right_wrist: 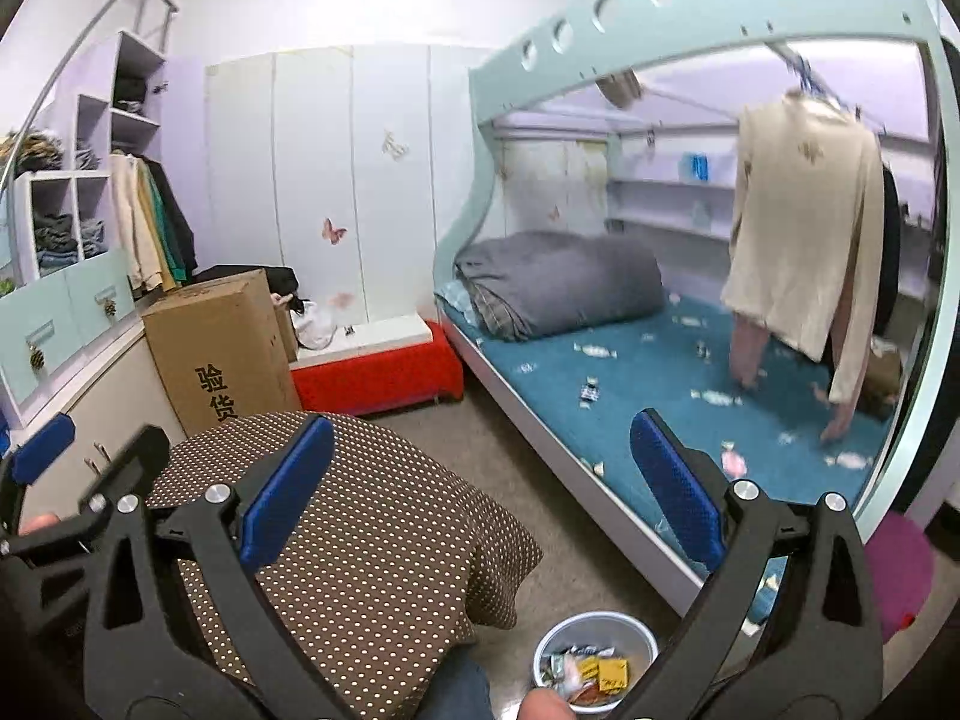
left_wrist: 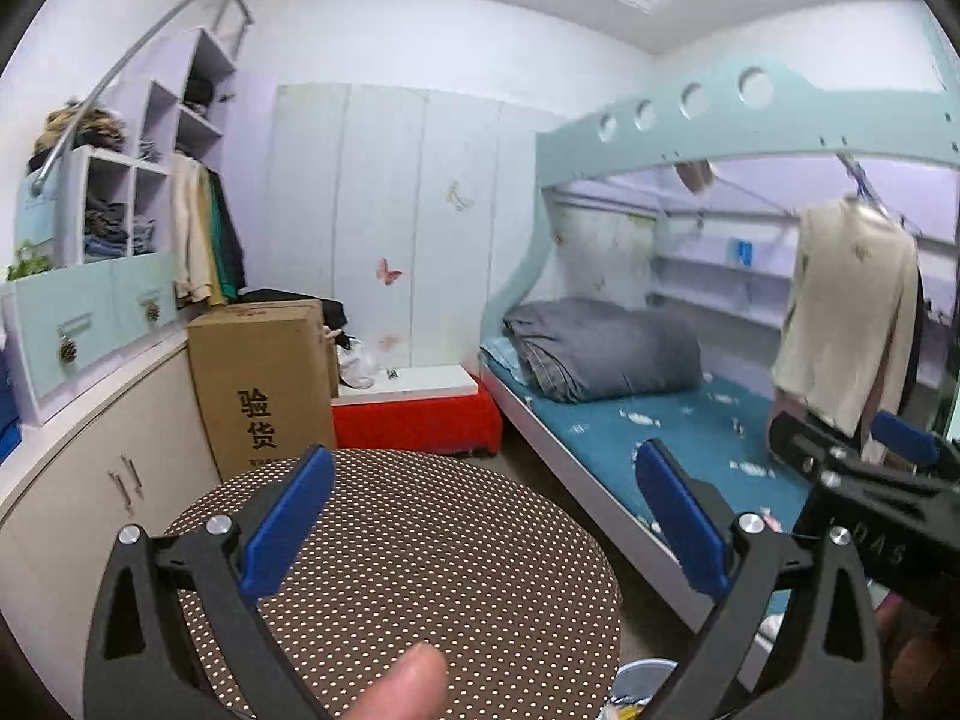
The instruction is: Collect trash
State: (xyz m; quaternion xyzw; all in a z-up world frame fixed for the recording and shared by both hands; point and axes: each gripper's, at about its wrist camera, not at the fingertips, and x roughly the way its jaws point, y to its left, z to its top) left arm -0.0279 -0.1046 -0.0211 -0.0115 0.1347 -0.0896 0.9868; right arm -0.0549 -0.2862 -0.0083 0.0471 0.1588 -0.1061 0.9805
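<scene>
Home bedroom, bunk bed with folded quilt, wardrobe, hanging clothes

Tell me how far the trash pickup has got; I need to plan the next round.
Done: the bin on the floor already holds several wrappers. In hand: nothing; the left gripper and right gripper are both open and empty. Left: a small wrapper lies on the blue mattress.

"验货" on cardboard box
</scene>
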